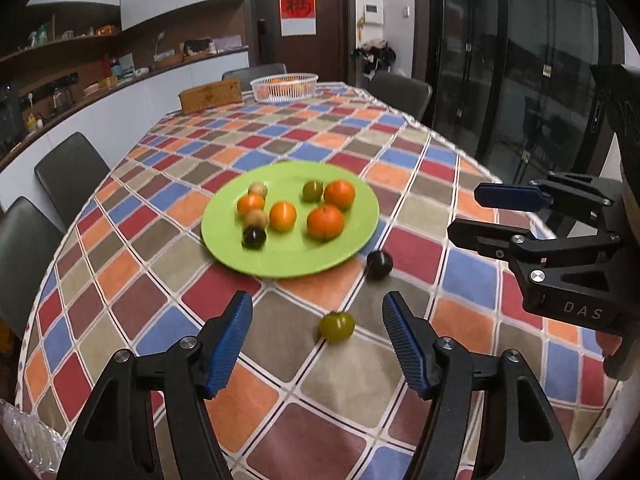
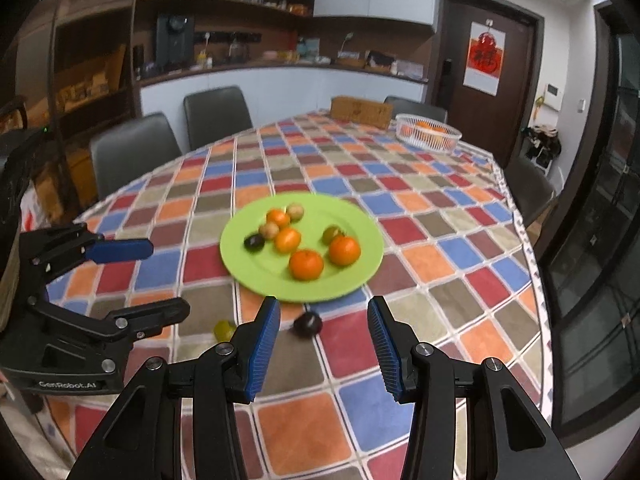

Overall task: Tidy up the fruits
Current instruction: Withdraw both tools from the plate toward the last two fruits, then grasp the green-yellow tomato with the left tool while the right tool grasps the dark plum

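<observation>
A lime-green plate (image 1: 288, 256) on the chequered tablecloth holds several oranges and small green, tan and dark fruits. Two fruits lie on the cloth in front of it: a green one (image 1: 337, 326) and a dark one (image 1: 379, 265). My left gripper (image 1: 317, 300) is open, and the green fruit sits just ahead of its fingertips, untouched. My right gripper (image 2: 323, 304) is open with nothing in it; the dark fruit (image 2: 308, 324) lies below the gap between its fingers. In the right wrist view the green fruit (image 2: 224, 330) peeks out beside the left gripper (image 2: 168, 278). The right gripper (image 1: 466, 211) shows at the right edge of the left wrist view.
A white basket (image 1: 284, 86) with oranges and a cardboard box (image 1: 210, 96) stand at the table's far end. Dark chairs (image 1: 70, 170) line the left side, and another stands at the far right (image 1: 400, 92). Crinkled clear plastic (image 1: 28, 436) lies at the near left corner.
</observation>
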Available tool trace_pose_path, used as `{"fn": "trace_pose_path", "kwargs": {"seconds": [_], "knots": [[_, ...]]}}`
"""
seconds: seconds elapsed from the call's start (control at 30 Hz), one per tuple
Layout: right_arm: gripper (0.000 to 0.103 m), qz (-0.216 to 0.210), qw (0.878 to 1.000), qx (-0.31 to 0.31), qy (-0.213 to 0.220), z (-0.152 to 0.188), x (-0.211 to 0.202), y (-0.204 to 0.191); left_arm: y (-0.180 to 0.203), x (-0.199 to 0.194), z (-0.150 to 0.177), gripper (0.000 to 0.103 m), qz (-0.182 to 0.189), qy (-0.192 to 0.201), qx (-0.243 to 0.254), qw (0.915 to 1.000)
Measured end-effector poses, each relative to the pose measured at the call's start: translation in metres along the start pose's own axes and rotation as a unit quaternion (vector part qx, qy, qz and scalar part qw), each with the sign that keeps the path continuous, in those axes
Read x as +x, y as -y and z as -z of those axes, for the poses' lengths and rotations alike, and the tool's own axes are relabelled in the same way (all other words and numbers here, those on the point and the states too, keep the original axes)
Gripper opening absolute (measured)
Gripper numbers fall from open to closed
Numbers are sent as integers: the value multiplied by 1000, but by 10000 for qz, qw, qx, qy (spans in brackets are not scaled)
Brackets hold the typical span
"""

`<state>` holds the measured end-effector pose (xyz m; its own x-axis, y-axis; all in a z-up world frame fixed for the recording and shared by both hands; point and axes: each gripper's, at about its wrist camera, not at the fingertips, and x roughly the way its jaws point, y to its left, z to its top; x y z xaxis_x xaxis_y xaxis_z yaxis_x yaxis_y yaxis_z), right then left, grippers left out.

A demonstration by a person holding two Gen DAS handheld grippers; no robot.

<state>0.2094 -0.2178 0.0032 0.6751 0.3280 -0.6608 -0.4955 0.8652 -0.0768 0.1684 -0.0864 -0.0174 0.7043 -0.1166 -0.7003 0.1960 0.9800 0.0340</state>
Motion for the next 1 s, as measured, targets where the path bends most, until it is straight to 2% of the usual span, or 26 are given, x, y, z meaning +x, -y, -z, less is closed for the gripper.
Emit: {"fn": "trace_pose_path", "kwargs": {"seconds": [0.47,0.53,0.67,1.0], "knots": [[46,-434,9965,-324,-636,24,59,-3,3,54,22,65,206,-558,173,9981],[46,-484,9959,-335,-689,25,66,-3,2,60,23,60,256,-620,169,9976],[46,-583,9946,-327,-794,24,80,-3,0,70,22,56,363,-693,142,9968],[43,-695,9936,-217,-859,19,101,-2,-1,82,19,34,581,-717,181,9956]]}}
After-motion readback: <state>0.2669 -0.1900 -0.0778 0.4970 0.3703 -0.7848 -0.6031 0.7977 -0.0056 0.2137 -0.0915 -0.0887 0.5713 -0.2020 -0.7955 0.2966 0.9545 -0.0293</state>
